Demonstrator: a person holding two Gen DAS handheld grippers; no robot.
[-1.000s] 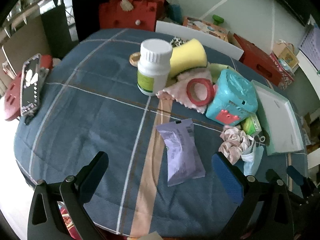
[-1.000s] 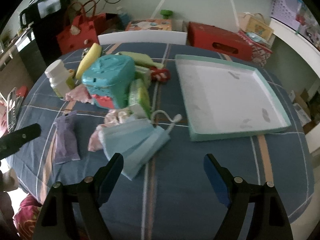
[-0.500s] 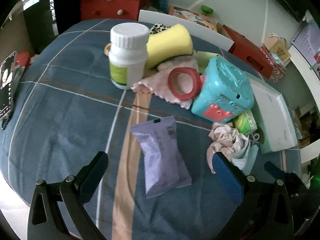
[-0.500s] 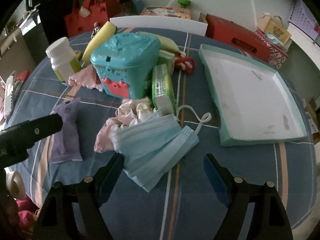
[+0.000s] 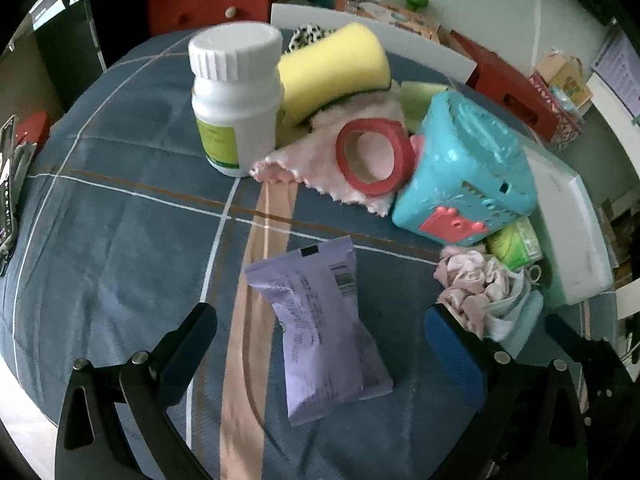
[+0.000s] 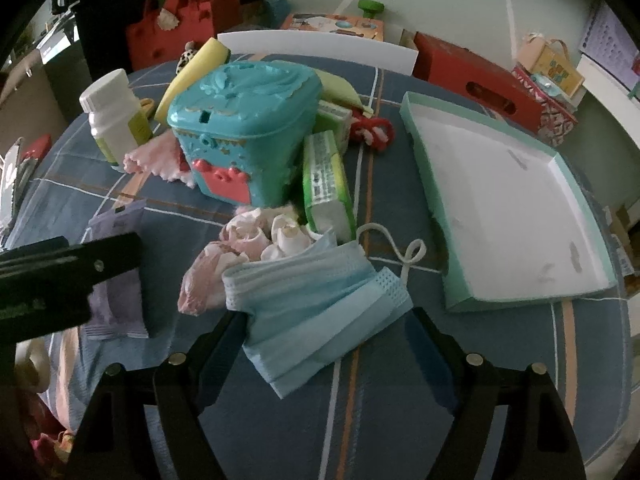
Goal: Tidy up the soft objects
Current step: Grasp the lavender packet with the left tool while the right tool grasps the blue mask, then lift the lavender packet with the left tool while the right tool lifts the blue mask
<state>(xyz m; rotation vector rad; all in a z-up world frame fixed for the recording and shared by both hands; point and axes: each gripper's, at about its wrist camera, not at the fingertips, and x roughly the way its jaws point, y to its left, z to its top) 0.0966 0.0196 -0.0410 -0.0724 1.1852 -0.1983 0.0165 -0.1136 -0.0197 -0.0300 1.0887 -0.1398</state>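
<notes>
My left gripper [image 5: 320, 340] is open, its fingers on either side of a purple soft packet [image 5: 320, 328] lying on the blue tablecloth. My right gripper [image 6: 324, 336] is open, its fingers straddling a light blue face mask [image 6: 316, 304]. A pink scrunchie [image 6: 240, 256] lies against the mask; it also shows in the left wrist view [image 5: 468, 284]. A yellow sponge [image 5: 332, 68] and a pink cloth [image 5: 320, 168] lie behind. An empty teal-rimmed tray [image 6: 504, 200] sits to the right.
A white pill bottle [image 5: 236, 96], a red tape ring [image 5: 372, 156], a teal plastic box [image 6: 244, 132] and green tissue packs [image 6: 326, 184] crowd the table's middle. Red bags and boxes stand behind the table. The left gripper's arm [image 6: 60, 280] shows at the right wrist view's left.
Both grippers have moved forward and down: the left now straddles the purple packet, the right now straddles the face mask. Both stay open.
</notes>
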